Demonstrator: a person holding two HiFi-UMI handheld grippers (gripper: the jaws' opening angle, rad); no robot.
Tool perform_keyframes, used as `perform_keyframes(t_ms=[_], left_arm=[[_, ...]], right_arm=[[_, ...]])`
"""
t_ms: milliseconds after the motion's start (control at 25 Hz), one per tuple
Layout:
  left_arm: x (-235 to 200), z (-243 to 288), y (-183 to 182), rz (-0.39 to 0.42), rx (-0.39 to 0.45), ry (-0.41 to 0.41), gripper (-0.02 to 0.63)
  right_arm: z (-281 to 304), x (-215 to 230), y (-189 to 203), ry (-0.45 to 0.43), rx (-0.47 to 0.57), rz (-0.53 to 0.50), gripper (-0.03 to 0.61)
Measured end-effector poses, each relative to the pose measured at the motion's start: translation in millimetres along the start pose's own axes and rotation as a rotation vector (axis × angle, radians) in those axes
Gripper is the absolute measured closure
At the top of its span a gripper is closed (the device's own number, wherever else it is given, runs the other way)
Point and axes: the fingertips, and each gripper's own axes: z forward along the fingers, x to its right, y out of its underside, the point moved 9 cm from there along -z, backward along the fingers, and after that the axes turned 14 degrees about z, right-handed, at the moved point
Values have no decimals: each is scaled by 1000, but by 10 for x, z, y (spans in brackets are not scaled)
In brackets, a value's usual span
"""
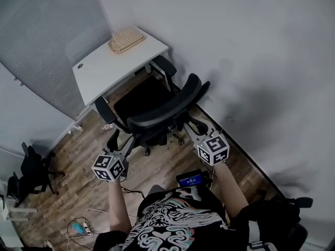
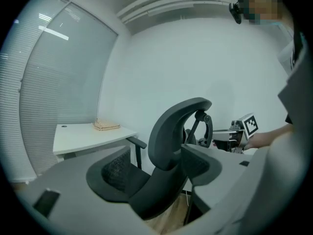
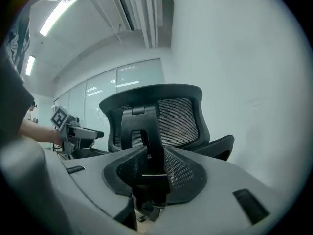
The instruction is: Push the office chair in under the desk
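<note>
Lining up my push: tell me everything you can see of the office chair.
The office chair is black, with a mesh back, curved headrest, armrests and wheeled base. It stands upright on the wood floor, its seat facing the white desk but not under it. The right gripper clasps its rear back support; the left gripper is open behind it.

Mesh-backed chair, matt white desk, wooden floor.

office chair before desk | mat on desk's far end | left gripper, right gripper behind chair
</note>
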Motion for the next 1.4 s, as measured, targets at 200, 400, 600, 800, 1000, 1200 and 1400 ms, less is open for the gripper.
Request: perform_keyframes(t_ms=[200,400,600,800,1000,1200,1400], left_arm=[[102,-92,-68,52,50,28,311],[110,-326,-197,157,114,5,443],[137,-627,-194,158,194,17,598],[197,-915,-147,229,204,-9,598],[236,-1122,-44,245,206,-4,598],[207,-1205,6,224,221,0,598],[169,-1320,-7,228,228,2,598]], right_arm=[[-215,-155,10,77,37,-21,569],[-350,-530,-39,157,113,-55,569],[-518,-1004,26,149,162,-80,568],[-627,-1394,97,145,176,-59,568],[-647,-1694,239,187,162,-70,566],[-674,-1825,296,184,142,-91,565],[-698,-1952,287,215,156,-108,565]])
